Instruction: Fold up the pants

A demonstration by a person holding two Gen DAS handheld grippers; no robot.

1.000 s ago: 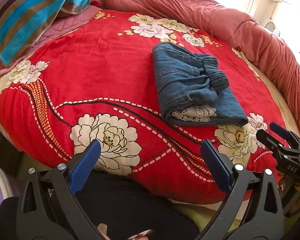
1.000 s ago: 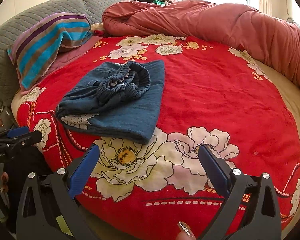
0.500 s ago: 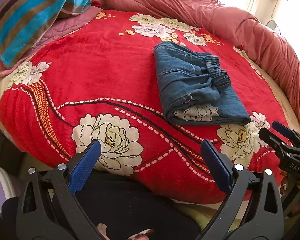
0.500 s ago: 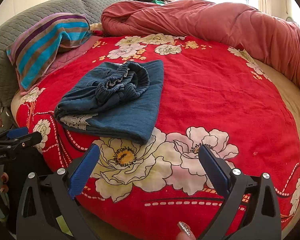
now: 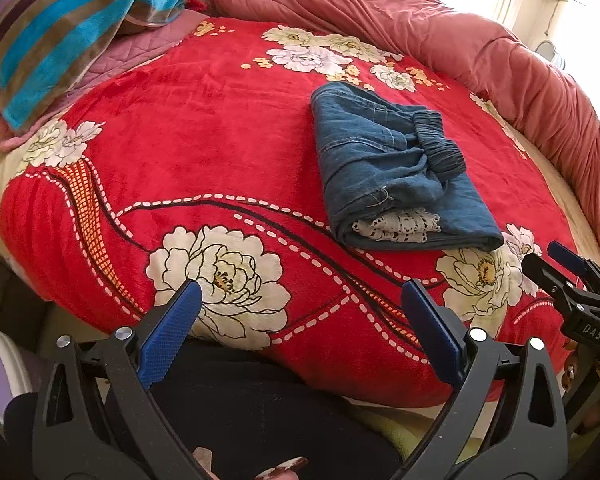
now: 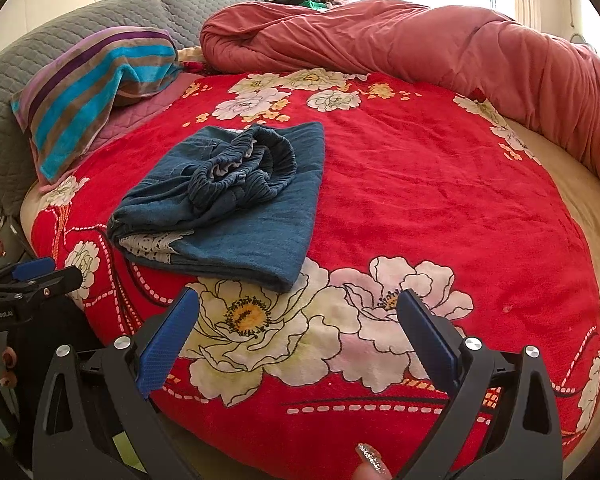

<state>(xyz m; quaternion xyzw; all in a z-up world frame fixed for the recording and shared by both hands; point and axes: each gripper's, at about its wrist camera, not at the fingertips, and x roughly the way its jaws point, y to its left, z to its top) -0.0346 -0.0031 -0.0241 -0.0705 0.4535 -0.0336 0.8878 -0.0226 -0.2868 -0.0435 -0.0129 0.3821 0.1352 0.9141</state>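
Observation:
The blue denim pants [image 5: 396,172] lie folded in a compact bundle on the red flowered blanket [image 5: 204,136], elastic waistband on top and white lace trim at the near end. They also show in the right wrist view [image 6: 236,200]. My left gripper [image 5: 300,320] is open and empty, held back over the bed's near edge, well short of the pants. My right gripper [image 6: 296,328] is open and empty above the white flowers at the front of the bed, just short of the pants. Each gripper shows at the edge of the other's view, the right gripper [image 5: 568,276] and the left gripper [image 6: 24,280].
A striped blue and brown towel [image 6: 96,92] lies over a pillow at the back left. A rolled dusty-red quilt [image 6: 420,44] runs along the back and right rim of the round bed. A grey quilted headboard [image 6: 60,28] stands behind.
Both grippers have drifted slightly, so the pants sit a little lower in the views. Nothing was grasped or released and the pants have not moved.

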